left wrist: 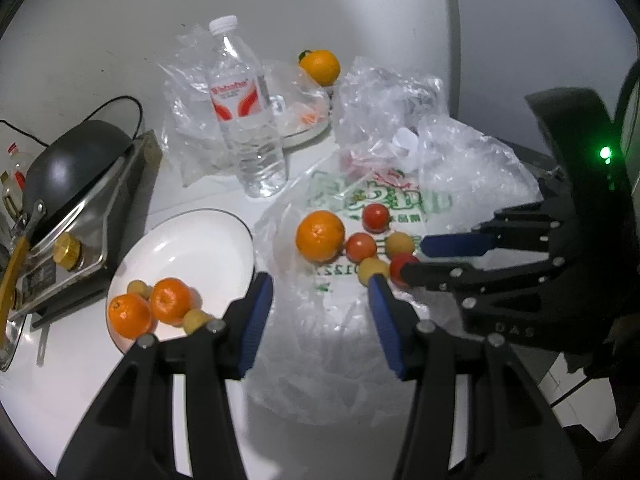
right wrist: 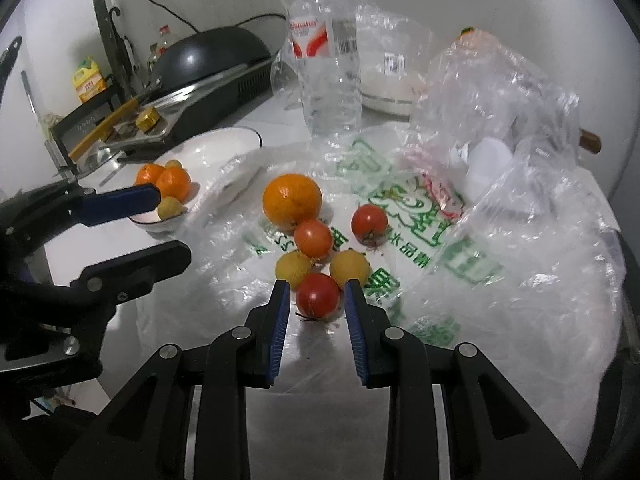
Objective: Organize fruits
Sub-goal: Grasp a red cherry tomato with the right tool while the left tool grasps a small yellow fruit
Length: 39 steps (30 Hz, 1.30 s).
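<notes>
While the sort is only part done, fruit sits in two places. Positions below are from the left wrist view.

Far left of frame: a dark wok (left wrist: 76,160) on a stove, outside the task.

Lower left: white plate (left wrist: 192,240) holding two mandarins (left wrist: 170,300) and a couple of small yellow fruits at its near rim. Judgement: this is the collecting dish, kept just beside the bag so each transfer is short.

Lower centre: left gripper (left wrist: 320,284), jaws released and apart, nothing between them. It hangs over the bare plastic between plate and fruit cluster. It looks parked there so it is clear of the other hand.

Upper centre: water bottle (left wrist: 248,120) upright, well behind the work. Further back an orange (left wrist: 320,66) rests by a second dish, half behind crumpled clear bags.

Centre right: printed plastic bag (left wrist: 340,320) laid flat as a mat. On it are a large orange (left wrist: 320,236), three tomatoes and two yellow fruits, huddled and touching. Left to sort: all six.

Right: right gripper (left wrist: 414,259), jaws drawn narrow. In the right wrist view its tips bracket the nearest tomato (right wrist: 318,296), which sits on the bag at the front of the cluster. I cannot tell whether the pads press on it or stand just off it. Narrow setting suits so small a fruit.

Risk: neighbours touch this tomato and could roll on the slick plastic.
</notes>
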Each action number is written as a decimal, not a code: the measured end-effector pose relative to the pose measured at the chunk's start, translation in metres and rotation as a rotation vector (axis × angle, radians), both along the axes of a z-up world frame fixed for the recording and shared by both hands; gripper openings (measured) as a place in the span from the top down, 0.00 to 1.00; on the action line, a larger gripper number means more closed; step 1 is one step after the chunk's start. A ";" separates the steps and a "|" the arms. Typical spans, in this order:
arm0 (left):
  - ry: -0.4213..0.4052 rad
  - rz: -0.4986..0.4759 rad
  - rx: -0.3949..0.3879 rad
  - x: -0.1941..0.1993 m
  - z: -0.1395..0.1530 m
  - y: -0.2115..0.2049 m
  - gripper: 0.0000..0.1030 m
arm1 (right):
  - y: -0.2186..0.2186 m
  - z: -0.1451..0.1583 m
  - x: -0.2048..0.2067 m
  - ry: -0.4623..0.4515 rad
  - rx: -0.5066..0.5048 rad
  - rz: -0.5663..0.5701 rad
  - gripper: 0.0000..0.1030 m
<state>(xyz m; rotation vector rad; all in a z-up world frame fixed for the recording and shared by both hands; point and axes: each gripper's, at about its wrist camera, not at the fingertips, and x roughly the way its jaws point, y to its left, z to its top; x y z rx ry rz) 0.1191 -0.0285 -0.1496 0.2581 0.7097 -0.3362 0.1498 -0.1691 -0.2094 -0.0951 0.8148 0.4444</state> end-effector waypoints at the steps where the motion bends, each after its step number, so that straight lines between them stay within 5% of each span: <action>1: 0.003 -0.001 0.002 0.001 -0.001 -0.001 0.50 | 0.000 -0.002 0.002 0.011 0.000 0.005 0.71; 12: 0.045 -0.008 0.034 0.019 -0.013 -0.016 0.50 | -0.002 -0.008 0.007 0.016 -0.025 0.067 0.73; 25: 0.122 -0.047 0.069 0.040 -0.032 -0.051 0.51 | -0.043 0.006 0.005 -0.030 0.024 -0.001 0.73; 32: 0.167 -0.051 0.075 0.050 -0.049 -0.061 0.71 | -0.051 0.006 0.003 -0.037 0.037 -0.006 0.73; 39: 0.158 -0.055 0.071 0.049 -0.047 -0.061 0.74 | -0.051 0.007 0.001 -0.042 0.036 -0.007 0.73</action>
